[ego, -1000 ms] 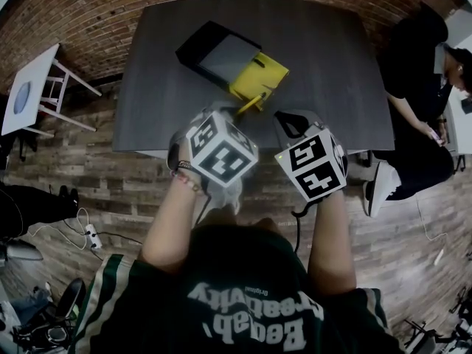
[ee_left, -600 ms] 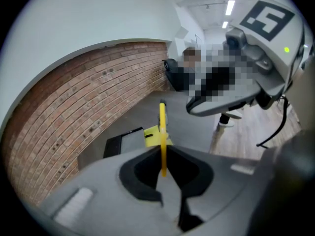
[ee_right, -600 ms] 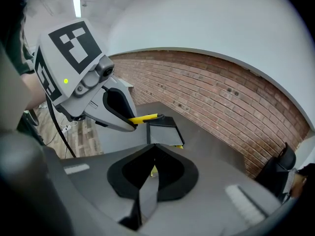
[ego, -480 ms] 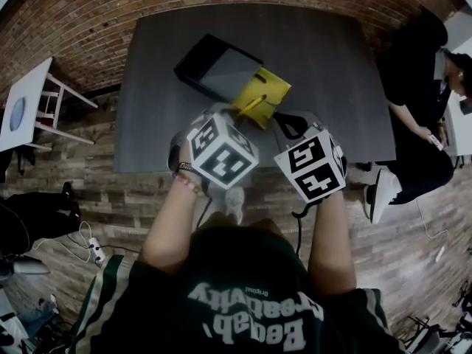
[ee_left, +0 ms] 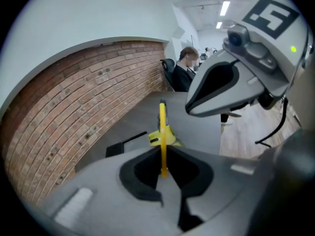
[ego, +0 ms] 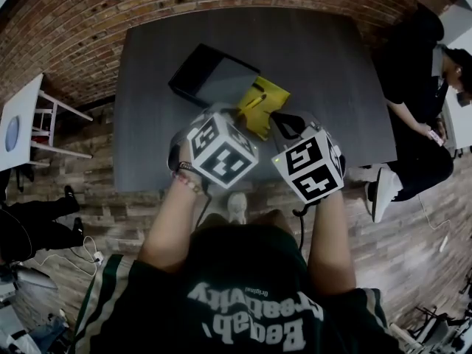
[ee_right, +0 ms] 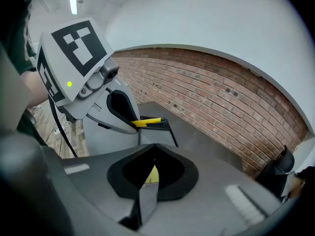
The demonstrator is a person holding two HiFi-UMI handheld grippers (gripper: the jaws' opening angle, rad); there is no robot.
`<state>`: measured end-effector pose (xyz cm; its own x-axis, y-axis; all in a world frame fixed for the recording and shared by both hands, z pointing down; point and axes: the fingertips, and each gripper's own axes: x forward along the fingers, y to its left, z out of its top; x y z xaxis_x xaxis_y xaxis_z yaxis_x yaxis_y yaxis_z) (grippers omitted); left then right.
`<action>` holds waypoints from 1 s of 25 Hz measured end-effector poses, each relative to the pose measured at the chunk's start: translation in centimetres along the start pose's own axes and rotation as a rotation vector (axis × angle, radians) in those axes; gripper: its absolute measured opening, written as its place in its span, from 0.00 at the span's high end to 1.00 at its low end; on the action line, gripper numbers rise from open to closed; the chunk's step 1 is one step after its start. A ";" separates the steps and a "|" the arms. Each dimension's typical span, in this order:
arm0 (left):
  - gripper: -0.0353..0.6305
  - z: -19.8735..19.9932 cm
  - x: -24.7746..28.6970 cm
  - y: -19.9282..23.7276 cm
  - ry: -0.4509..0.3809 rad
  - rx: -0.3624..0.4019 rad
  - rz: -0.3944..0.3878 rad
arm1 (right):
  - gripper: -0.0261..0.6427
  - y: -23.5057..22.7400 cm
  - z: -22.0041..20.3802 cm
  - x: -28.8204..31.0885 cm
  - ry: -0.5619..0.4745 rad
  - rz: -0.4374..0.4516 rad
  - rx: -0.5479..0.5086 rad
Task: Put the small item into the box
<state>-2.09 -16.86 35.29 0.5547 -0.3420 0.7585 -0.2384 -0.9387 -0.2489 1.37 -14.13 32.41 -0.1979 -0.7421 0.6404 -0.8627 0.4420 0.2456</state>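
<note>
Left gripper (ee_left: pixel 163 170) pinches the thin yellow stick (ee_left: pixel 162 132) by its near end, and the tip reaches over the black box's (ego: pixel 193 68) near side. Right gripper (ee_right: pixel 154 151) has its jaws pressed together. The yellow sliver in their slit is unreadable. It's a shallow pinch, so the stick could swivel or snag the box's yellow flap (ego: pixel 271 94). The marker cubes hide both sets of tips from above.

Dim, muted light, one ceiling lamp (ee_right: pixel 73 3) glaring; strong fisheye bending, dark corners, perhaps slightly soft.
</note>
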 end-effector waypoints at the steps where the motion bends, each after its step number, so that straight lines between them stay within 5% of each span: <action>1: 0.91 0.1 0.2 0.2 0.001 0.002 -0.001 | 0.95 -0.2 0.1 0.2 -0.001 -0.002 0.002; 25: 0.90 3.6 6.2 2.6 0.042 -0.022 -0.027 | 0.95 -6.4 -1.9 3.5 0.038 0.056 -0.021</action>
<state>3.58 -21.53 37.15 0.5273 -0.3141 0.7895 -0.2419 -0.9462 -0.2149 7.11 -18.62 34.51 -0.2277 -0.6962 0.6807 -0.8405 0.4936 0.2236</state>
